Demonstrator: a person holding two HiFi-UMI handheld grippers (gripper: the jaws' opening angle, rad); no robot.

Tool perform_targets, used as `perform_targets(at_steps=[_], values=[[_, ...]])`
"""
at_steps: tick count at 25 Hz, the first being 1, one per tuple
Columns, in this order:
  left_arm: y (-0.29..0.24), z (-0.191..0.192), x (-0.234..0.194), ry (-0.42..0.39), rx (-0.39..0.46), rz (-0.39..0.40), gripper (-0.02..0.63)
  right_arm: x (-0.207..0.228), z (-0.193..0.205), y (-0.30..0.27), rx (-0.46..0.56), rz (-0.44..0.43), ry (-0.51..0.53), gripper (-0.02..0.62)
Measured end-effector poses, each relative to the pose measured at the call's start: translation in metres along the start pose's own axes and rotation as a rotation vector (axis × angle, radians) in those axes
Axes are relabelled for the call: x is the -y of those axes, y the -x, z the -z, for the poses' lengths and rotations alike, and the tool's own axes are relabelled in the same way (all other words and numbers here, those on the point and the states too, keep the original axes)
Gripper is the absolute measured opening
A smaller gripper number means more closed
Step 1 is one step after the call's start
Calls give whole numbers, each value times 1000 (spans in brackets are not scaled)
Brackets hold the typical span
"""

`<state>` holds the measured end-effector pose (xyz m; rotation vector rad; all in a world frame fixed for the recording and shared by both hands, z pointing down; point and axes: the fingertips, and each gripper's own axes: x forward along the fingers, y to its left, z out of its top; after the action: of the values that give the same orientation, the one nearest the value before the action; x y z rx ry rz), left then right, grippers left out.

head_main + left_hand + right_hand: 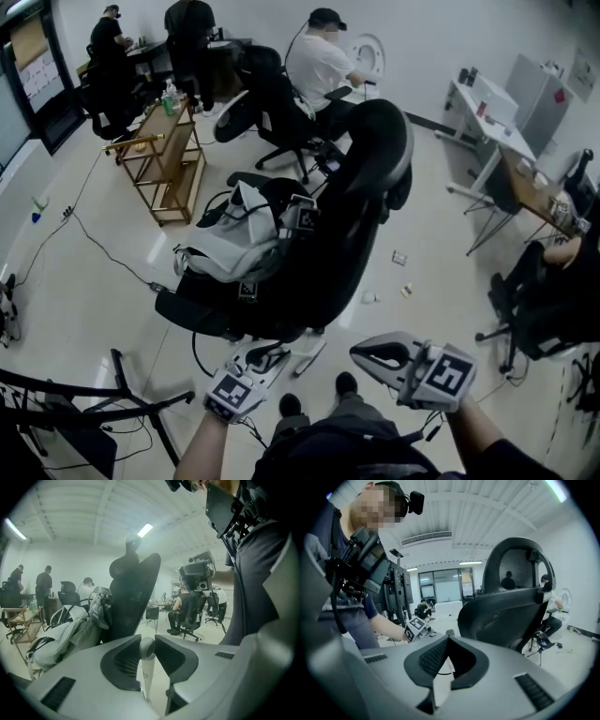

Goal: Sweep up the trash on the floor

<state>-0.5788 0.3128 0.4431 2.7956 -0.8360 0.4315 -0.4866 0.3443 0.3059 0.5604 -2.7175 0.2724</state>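
On the floor lie 3 scraps; left hand-held gripper clamps 1 handle.

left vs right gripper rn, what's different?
The left gripper is shut on a white handle with a rounded end, while the right gripper has its jaws together on nothing. The left gripper view catches the pale bag lying on the black office chair. The right gripper view shows the chair's back and no bag. Shared: both grippers point toward that chair.
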Motion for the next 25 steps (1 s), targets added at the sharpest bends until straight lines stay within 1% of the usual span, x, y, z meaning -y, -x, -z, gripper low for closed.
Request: perform_targets(at_steps=[4, 7, 9, 13, 19, 21, 22, 25], values=[[-4, -5, 7, 14, 26, 8, 87, -1, 18, 4, -34, 43, -21, 23], [-9, -7, 15, 16, 16, 1, 87, -6, 27, 15, -55, 56, -9, 23], [-15, -11, 25, 13, 3, -8, 86, -8, 31, 28, -46, 50, -13, 25], [-28, -29, 53, -13, -8, -30, 86, -2, 48, 56, -32, 20, -40, 25], [-46, -60, 93, -20, -4, -126, 86, 6, 83, 98, -30, -81, -31, 31], [-49, -79, 107, -21, 14, -156, 86, 9, 96, 111, -28, -113, -38, 81], [-50, -90, 114, -21, 27, -172, 84, 10, 102, 116, -28, -129, -40, 94], [-52, -125, 133, -30, 70, -209, 84, 11, 115, 126, -26, -182, -22, 157]])
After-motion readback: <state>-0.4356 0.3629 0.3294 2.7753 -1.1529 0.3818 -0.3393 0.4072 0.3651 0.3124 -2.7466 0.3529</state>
